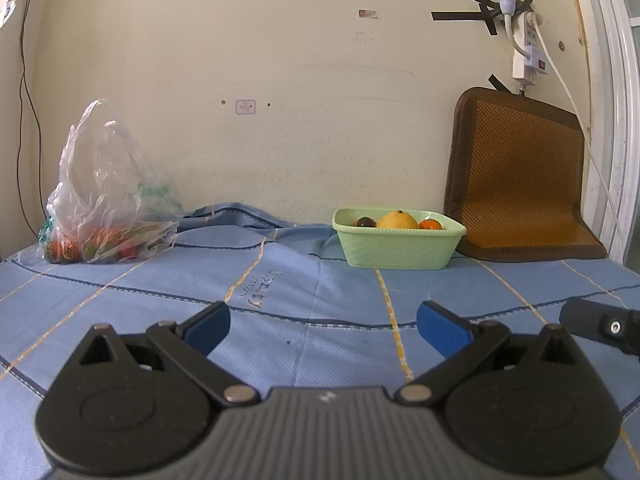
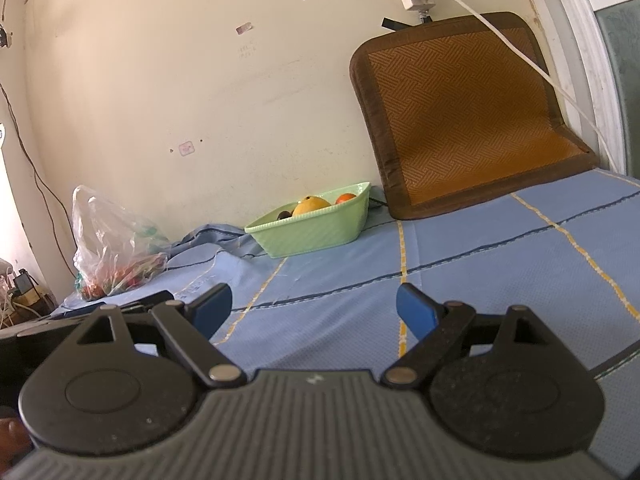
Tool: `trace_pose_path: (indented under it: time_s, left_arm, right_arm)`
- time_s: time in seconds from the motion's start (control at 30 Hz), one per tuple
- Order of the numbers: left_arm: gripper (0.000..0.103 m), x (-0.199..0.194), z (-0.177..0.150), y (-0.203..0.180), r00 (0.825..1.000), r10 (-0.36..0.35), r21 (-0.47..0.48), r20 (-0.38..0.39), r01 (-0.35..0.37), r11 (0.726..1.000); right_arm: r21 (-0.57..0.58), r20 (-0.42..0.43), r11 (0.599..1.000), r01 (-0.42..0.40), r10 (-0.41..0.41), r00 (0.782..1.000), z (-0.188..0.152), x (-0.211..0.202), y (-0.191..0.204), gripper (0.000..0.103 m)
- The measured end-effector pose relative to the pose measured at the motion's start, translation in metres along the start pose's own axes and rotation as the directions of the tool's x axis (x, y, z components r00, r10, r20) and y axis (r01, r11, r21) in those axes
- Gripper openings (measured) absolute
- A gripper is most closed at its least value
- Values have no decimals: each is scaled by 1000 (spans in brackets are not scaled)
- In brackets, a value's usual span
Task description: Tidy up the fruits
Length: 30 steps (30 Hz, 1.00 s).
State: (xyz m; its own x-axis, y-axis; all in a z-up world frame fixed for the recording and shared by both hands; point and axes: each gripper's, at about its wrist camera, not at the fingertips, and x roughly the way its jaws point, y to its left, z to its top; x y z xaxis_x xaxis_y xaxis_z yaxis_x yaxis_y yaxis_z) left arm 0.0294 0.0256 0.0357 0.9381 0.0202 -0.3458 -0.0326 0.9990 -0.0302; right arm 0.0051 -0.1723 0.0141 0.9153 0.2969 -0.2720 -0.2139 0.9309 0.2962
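Note:
A light green basket [image 1: 396, 250] stands on the blue bedsheet by the wall; it holds a yellow fruit [image 1: 397, 220], a dark fruit [image 1: 366, 222] and an orange fruit [image 1: 431, 224]. It also shows in the right wrist view [image 2: 316, 234]. A clear plastic bag [image 1: 106, 200] with red, orange and green fruits lies at the far left, also in the right wrist view [image 2: 116, 252]. My left gripper [image 1: 323, 328] is open and empty, low over the sheet. My right gripper [image 2: 315, 310] is open and empty, well short of the basket.
A brown woven cushion [image 1: 520, 176] leans on the wall right of the basket. A power strip and white cable [image 1: 528, 52] hang above it. The sheet [image 1: 224, 216] bunches up between bag and basket. Part of the right gripper [image 1: 604, 326] shows at the right edge.

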Motion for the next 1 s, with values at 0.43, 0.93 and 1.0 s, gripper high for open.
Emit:
trace_pose_path:
  time_s: [0.43, 0.93, 1.0]
  left_arm:
    - [103, 0, 0, -1, 1000, 3, 0, 0, -3, 1000]
    - [103, 0, 0, -2, 1000, 4, 1, -1, -4, 1000]
    - [103, 0, 0, -2, 1000, 4, 1, 0, -4, 1000]
  right_arm:
    - [1, 0, 1000, 1, -1, 1000, 0, 0, 1, 91]
    - [-1, -3, 1000, -1, 1, 1000, 0, 0, 1, 91]
    - [0, -3, 1000, -1, 1, 1000, 0, 0, 1, 91]
